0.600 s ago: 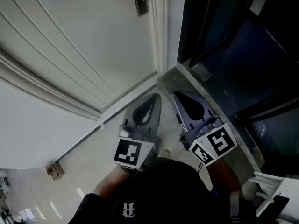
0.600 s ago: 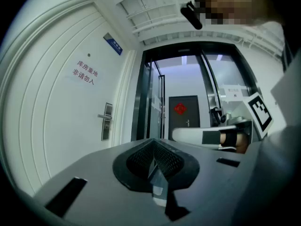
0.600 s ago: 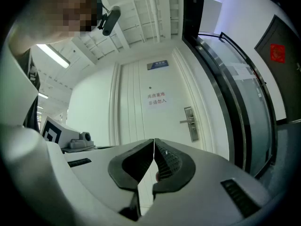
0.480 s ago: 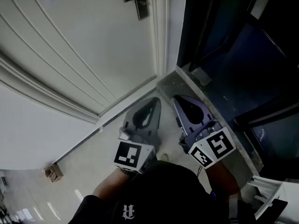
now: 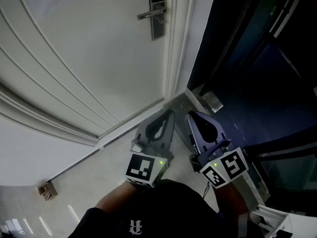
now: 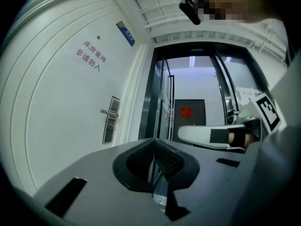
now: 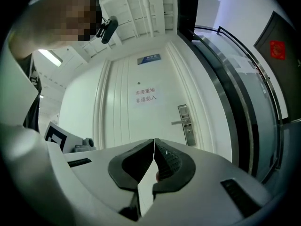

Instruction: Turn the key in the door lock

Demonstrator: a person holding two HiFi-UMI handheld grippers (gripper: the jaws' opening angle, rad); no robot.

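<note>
Grippers come first, two of them, held level and side by side. The left gripper has its jaws pressed together on nothing, and the right gripper is likewise closed and empty. Beyond them stands one white door with one lock and one handle, both well apart from the grippers. The lock now sits lower and fuller in the head view than half a second ago, so I judge the approach has begun. No key shows.
</note>
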